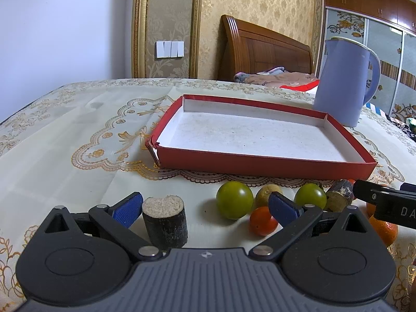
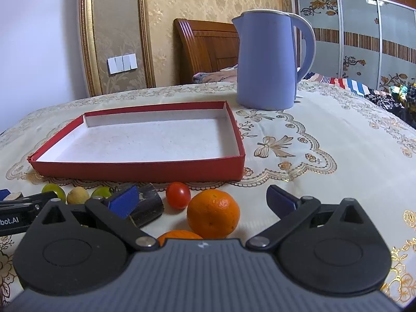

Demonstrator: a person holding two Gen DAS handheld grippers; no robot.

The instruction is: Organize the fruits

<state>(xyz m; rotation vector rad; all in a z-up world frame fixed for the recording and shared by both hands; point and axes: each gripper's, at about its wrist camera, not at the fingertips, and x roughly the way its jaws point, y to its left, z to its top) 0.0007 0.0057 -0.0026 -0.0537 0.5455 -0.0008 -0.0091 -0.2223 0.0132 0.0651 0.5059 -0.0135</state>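
Observation:
An empty red box lid [image 1: 260, 167] [image 2: 140, 170] with a white inside lies on the tablecloth. In front of it sit two green fruits [image 1: 234, 199] [image 1: 310, 196], a brownish fruit [image 1: 265, 193], a small red tomato [image 1: 262, 221] and two dark sugarcane pieces [image 1: 165, 225] [image 1: 338, 197]. My left gripper [image 1: 205, 209] is open, with the upright cane piece just inside its left finger. My right gripper [image 2: 202, 202] is open around an orange [image 2: 213, 213]; a second orange [image 2: 179, 234] peeks out below. A red tomato [image 2: 178, 195] and a lying cane piece [image 2: 148, 208] are to its left.
A blue kettle [image 1: 343, 80] [image 2: 270, 59] stands behind the box at the right. The cream lace tablecloth [image 1: 78, 143] [image 2: 325, 156] covers the table. A wooden headboard [image 1: 260, 49] and a wardrobe [image 2: 364, 39] are behind.

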